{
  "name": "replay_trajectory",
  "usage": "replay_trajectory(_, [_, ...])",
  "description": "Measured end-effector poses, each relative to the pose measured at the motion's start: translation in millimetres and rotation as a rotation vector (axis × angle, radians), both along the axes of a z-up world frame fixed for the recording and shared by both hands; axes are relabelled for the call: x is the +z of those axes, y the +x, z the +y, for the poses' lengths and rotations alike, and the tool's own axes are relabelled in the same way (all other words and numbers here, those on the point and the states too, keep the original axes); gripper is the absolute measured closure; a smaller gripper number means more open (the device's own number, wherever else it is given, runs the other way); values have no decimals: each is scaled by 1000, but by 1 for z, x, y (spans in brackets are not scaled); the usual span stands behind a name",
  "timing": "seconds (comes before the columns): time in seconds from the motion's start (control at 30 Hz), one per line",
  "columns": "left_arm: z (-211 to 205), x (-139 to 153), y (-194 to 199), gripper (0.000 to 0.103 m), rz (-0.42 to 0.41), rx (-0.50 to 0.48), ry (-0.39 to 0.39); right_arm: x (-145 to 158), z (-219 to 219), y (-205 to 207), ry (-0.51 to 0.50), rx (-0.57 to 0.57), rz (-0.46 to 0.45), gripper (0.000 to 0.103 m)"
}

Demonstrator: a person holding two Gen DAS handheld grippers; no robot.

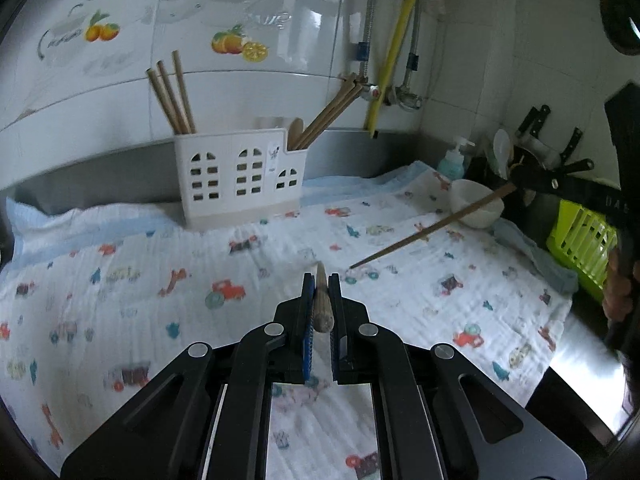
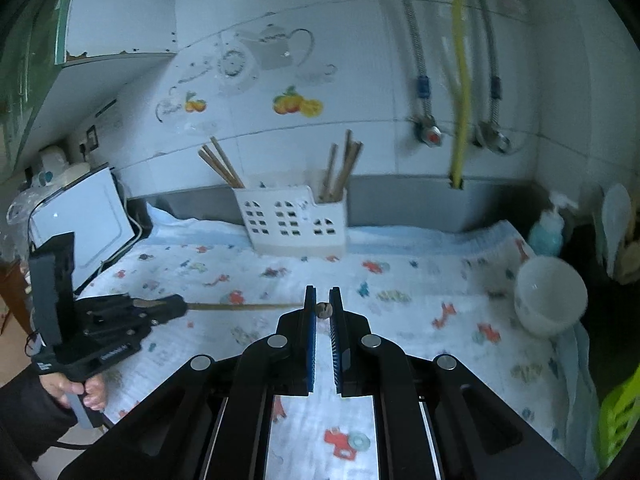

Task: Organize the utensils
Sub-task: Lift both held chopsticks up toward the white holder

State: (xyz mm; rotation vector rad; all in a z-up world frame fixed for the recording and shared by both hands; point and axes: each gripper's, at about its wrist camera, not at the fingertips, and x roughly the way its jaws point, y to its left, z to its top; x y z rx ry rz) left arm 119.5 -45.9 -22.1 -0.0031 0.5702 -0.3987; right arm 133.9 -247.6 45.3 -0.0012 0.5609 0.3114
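Chopstick (image 1: 323, 300) sits pinched in left claw (image 1: 322, 280); right claw (image 2: 323, 308) pinches another above bench middle. Step: carrying; next, each must drop upright into holder (image 1: 240, 178) at back edge.

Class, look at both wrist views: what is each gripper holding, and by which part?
Each gripper grips one wooden chopstick near its thick end: the left gripper holds its chopstick, and the right gripper holds the other chopstick.

White bowl (image 2: 550, 294) is sitting at three o'clock on printed cloth (image 2: 400, 280); soap bottle (image 2: 548, 230) is standing beyond at two o'clock.
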Motion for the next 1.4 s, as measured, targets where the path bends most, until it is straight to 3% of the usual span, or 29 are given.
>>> replay_trajectory(0.43, [2,59,69,98,-20,-20,42,102,38,85,-72,83,-87,96])
replay_trajectory(0.63, [8,87,91,98,-62,-1,57,128,54,121,-130,67,-92,96])
replay_trajectory(0.93, [17,147,110,98,-192,45,50,101,75,181,-214,65,20,96])
replay_trajectory(1.17, [23,202,135,98,-321,109,19,72,78,200,-215,73,65,96])
replay_trajectory(1.4, [25,207,171,97,-371,188,33,66,75,194,-200,82,35,96])
